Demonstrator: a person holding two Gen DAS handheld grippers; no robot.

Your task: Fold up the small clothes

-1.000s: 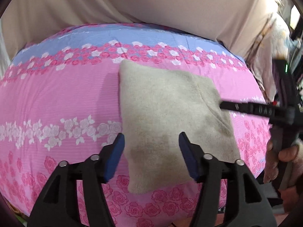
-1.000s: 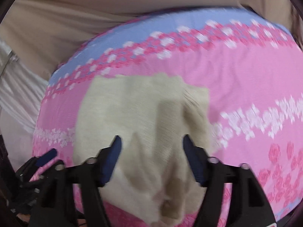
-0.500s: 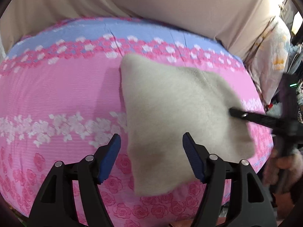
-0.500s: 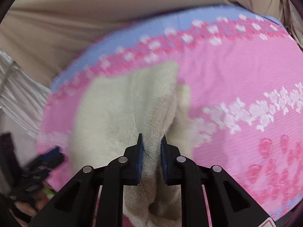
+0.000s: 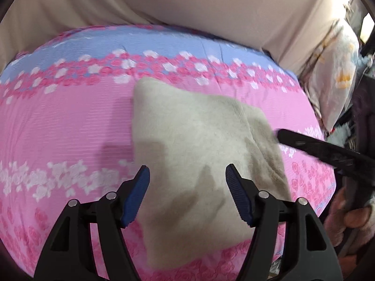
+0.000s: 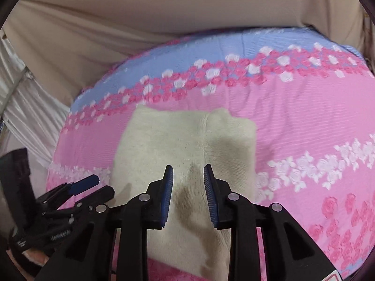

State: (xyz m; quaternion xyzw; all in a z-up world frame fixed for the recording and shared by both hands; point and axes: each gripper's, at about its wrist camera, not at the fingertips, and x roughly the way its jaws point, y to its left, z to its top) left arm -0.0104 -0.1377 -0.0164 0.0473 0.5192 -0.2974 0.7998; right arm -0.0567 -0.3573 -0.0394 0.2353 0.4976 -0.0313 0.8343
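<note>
**Right claw has let go; folded cloth lies flat on the bedspread**

- Near: left claw (image 5: 187,196) hovers over the near part of the cloth, jaws wide apart, nothing between them. Same stance as half a second ago.
- Near: right claw (image 6: 188,196) now stands partly open, a narrow gap between the blue pads, nothing held. Half a second ago those pads were pinched tight on a raised ridge of the cloth. The ridge is gone.
- Judgement: the fold just carried over has been set down and released. This fold step looks finished; whether another fold is wanted I cannot tell.
- Middle: the cloth (image 5: 194,154), a fuzzy beige piece, rests on the pink flowered bedspread (image 5: 58,128), roughly central, touching neither claw as far as can be seen.
- Shape and heading: a rough four-sided pad. Long axis runs near to far, leaning slightly left at the far end in the left camera. A soft crease (image 6: 207,135) runs the same way, right of centre.
- Far: blue band of the bedspread, then a tan sheet (image 6: 140,35) behind.
</note>
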